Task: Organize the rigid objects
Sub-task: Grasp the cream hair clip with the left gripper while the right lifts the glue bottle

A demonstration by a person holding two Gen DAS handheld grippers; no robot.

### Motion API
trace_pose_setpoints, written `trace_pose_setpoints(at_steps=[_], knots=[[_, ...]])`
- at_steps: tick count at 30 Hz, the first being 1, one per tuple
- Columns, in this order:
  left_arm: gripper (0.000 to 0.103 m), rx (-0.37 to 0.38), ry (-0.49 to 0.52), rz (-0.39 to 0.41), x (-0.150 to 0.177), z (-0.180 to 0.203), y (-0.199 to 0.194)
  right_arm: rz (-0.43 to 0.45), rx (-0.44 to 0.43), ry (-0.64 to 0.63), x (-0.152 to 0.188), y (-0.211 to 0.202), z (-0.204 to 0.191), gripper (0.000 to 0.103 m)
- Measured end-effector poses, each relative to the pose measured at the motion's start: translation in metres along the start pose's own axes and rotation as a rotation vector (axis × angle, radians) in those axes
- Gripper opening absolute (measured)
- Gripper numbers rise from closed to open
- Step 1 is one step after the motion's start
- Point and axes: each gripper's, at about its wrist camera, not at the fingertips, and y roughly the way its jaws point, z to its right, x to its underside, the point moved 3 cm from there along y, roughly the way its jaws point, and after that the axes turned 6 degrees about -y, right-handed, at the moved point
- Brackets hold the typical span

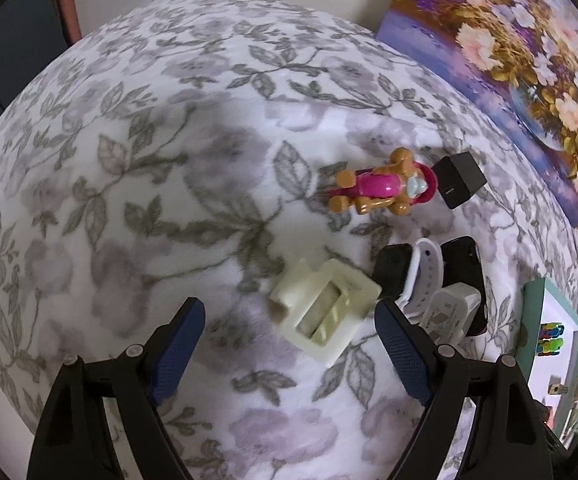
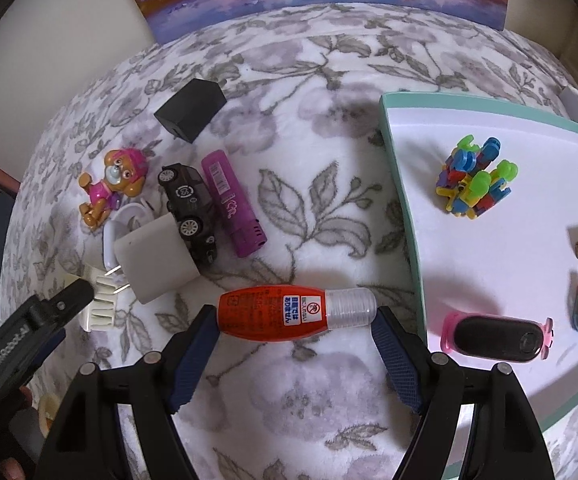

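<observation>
Right tongs [image 2: 295, 330] astride red bottle [image 2: 273, 312]; crosswise, cap rightward

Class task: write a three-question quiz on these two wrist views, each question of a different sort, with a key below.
1. True or false: the right gripper has its fingers apart, with the red bottle lying crosswise in the gap.
2. Multiple choice: which item already lies in the teal-rimmed tray? A) purple lighter B) pile of coloured plastic blocks C) black toy car
3. Fill in: in the left wrist view, the thing nearest the open left gripper is a cream plastic ____.

Key: 1 true; 2 B; 3 clip, though its exact kind is hard to tell.
</observation>
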Motion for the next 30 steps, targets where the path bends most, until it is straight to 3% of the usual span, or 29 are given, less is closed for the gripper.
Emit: trace_pose_setpoints(at_steps=[6, 9, 12, 19, 30], knots=[[0.086, -0.025, 0.035, 0.037, -0.007, 0.011, 0.004, -0.001, -0.009, 0.007, -0.001, 0.0, -0.001, 0.08], [0.066, -0.022, 0.043, 0.039, -0.009, 0.016, 0.008, 0.005, -0.016, 0.001, -0.001, -0.003, -0.001, 0.08], [0.057, -0.022, 0.053, 0.03, -0.006, 0.018, 0.009, 0.003, -0.023, -0.006, -0.002, -0.003, -0.004, 0.08], [0.057, -0.053, 0.046, 0.061, -0.004, 0.014, 0.0, 0.006, -0.042, -0.009, -0.003, -0.008, -0.006, 0.08], [0.057, -0.016, 0.015, 0.141, -0.008, 0.025, -0.052, 0.083, -0.063, -0.034, -0.012, -0.045, -0.005, 0.08]])
